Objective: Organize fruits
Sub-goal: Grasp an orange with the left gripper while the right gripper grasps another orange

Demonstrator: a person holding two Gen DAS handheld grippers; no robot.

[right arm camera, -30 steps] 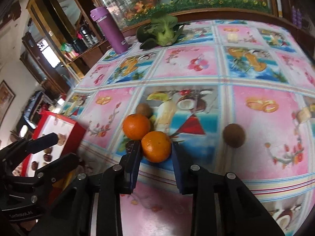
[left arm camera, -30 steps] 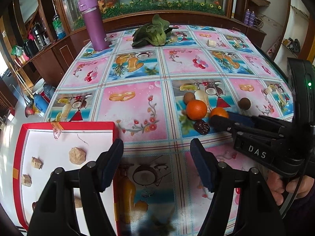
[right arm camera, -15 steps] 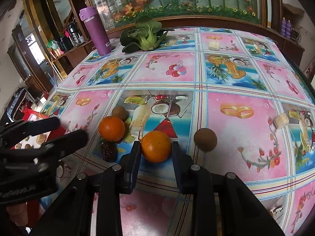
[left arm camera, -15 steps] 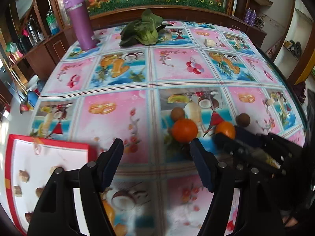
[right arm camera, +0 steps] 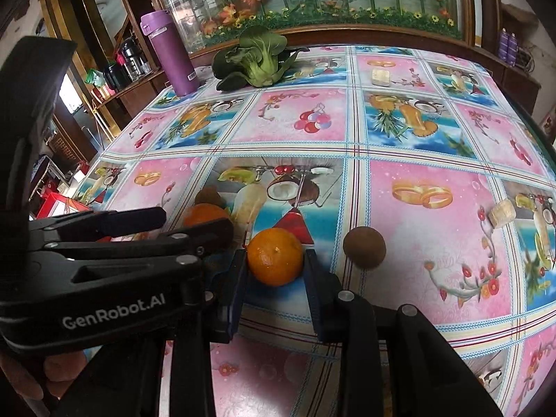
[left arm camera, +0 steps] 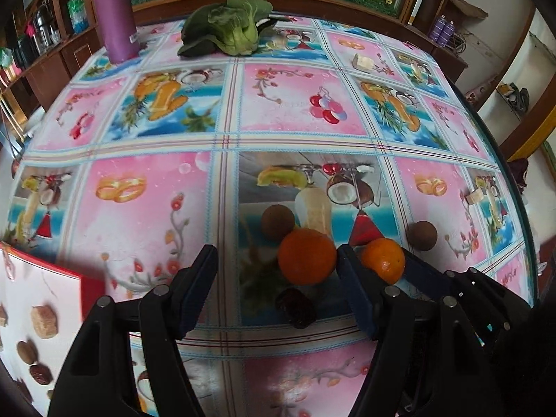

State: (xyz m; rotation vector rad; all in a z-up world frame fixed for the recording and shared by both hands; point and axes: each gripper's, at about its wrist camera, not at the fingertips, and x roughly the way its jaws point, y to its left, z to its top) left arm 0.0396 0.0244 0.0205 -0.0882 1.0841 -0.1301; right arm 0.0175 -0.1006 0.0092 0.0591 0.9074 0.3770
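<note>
Two oranges lie near the front of the patterned tablecloth. My right gripper is shut on one orange, which rests low over the cloth; in the left wrist view this orange sits between the right gripper's dark fingers. My left gripper is open, and the other orange lies between its fingertips, close to the right finger. A dark date lies just in front of that orange. A small brown fruit sits behind it, and another brown fruit lies right of the held orange.
A red box with a white inside holds several small pieces at the front left. A purple flask and a green leafy vegetable stand at the far edge. Pale cubes lie on the right. The left gripper crowds the held orange's left.
My left gripper has swung right and forward from the red box until the loose orange lies between its open fingers. The right gripper has kept its hold on its orange.
</note>
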